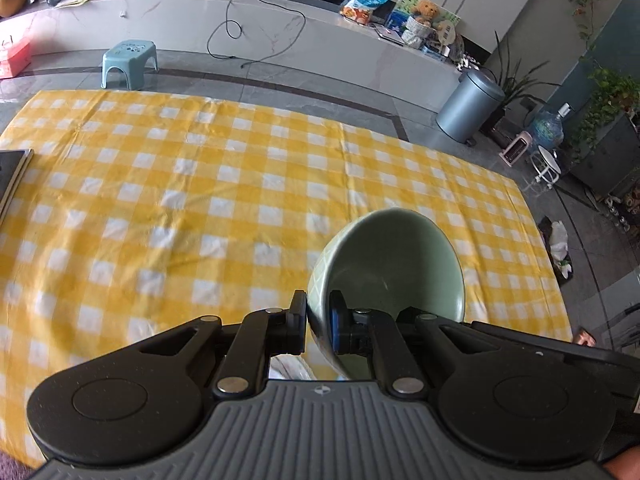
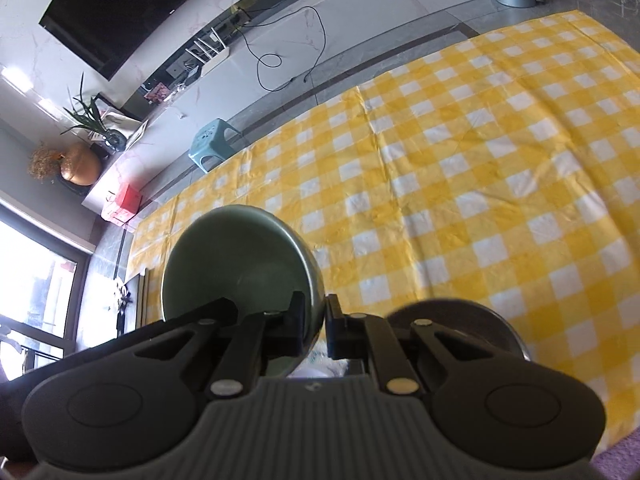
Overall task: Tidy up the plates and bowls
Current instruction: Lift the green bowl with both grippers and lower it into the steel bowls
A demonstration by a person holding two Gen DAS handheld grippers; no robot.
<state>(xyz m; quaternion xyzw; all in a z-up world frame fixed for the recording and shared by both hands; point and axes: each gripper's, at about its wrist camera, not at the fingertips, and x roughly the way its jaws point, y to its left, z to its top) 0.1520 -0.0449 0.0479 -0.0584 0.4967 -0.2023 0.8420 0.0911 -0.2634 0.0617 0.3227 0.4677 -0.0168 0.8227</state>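
Green bowls' rims sit pinched between left tongs (image 1: 318, 320) and right tongs (image 2: 316, 322).

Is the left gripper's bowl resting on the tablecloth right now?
No. The left gripper pinches the green bowl by its rim, tilted on edge above the yellow checked tablecloth.

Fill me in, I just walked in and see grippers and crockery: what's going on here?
A person is sorting dishes with two handheld grippers. The left gripper is clamped on the rim of a pale green bowl, held tipped above the yellow checked tablecloth. The right gripper pinches the rim of a darker green bowl the same way. A dark round dish shows just behind its right finger.
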